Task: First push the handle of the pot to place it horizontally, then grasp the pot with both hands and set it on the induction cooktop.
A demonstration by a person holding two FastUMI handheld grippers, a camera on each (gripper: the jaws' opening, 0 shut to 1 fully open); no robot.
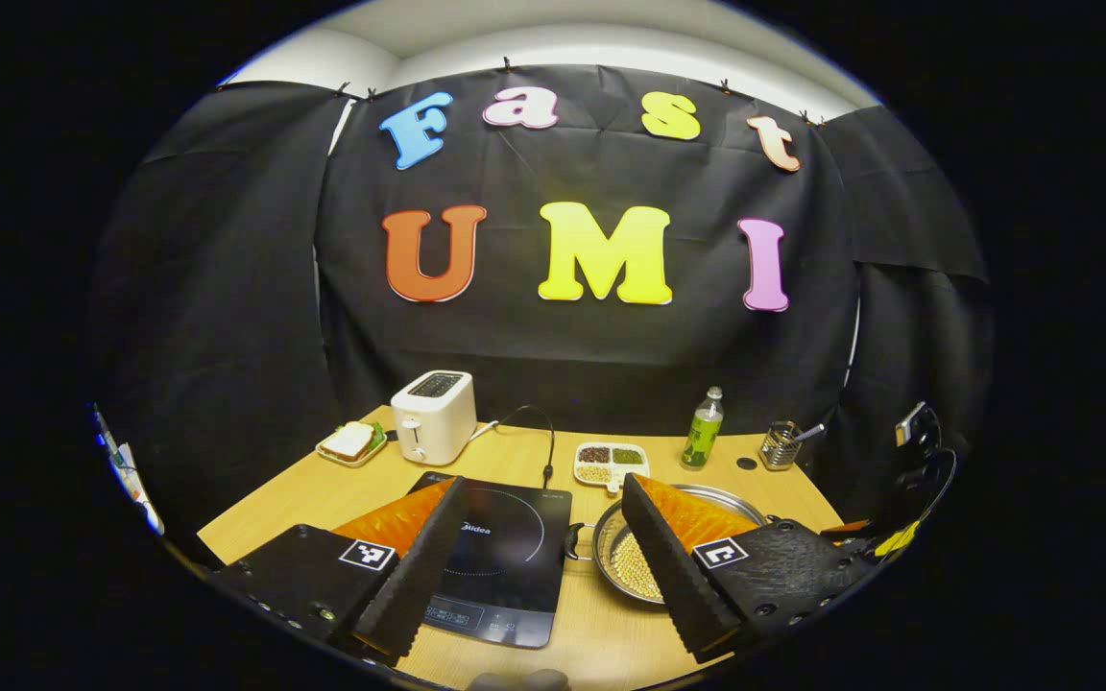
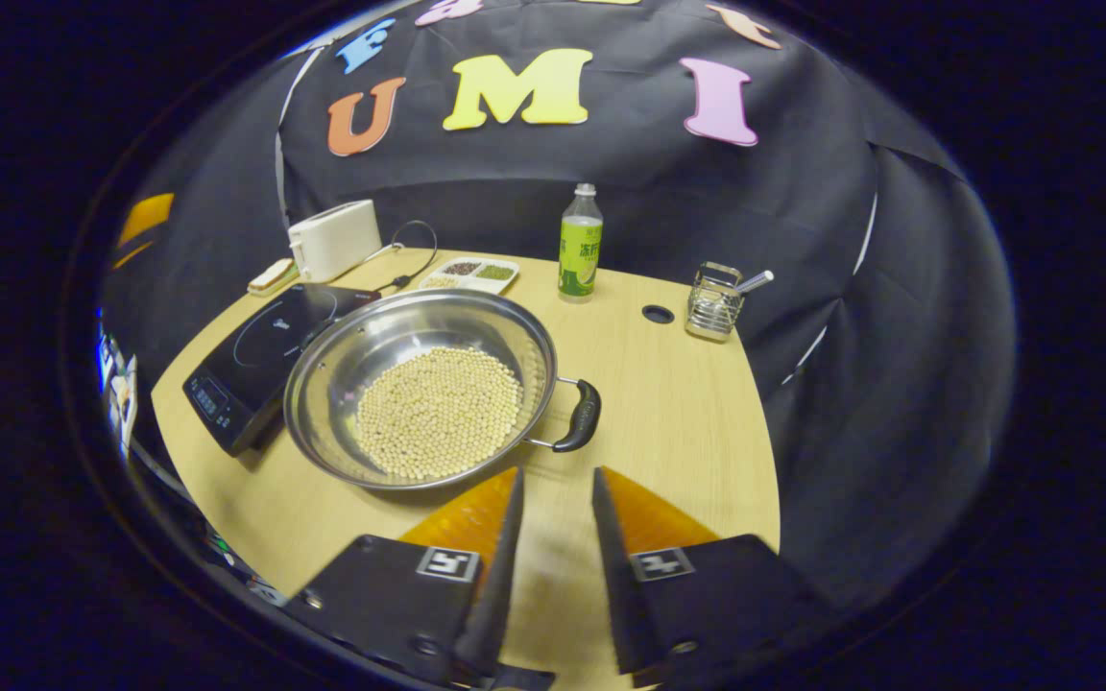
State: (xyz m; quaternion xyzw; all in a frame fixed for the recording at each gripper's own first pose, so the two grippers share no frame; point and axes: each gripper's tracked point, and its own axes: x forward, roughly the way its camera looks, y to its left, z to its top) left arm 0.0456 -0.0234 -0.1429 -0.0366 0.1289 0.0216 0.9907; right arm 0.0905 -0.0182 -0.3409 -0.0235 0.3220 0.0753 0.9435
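A wide steel pot [image 2: 342, 355] holding pale beans sits on the wooden table, its left rim over the edge of the black induction cooktop [image 2: 255, 350]. One black pot handle [image 2: 580, 416] points right, just beyond my right gripper [image 2: 558, 477], which is open by a narrow gap with only table between its fingers. In the left gripper view my left gripper [image 1: 543, 482] is wide open above the cooktop [image 1: 505, 547]. The pot [image 1: 625, 566] lies partly behind its right finger, and the pot's other handle [image 1: 573, 542] faces the cooktop.
At the back stand a white toaster [image 1: 433, 415], a plate with a sandwich [image 1: 351, 443], a divided dish of beans [image 1: 611, 464], a green bottle [image 2: 580, 245] and a wire holder [image 2: 712, 302]. A cable hole [image 2: 657, 314] is near the holder. The other gripper [image 1: 918, 470] shows at the far right.
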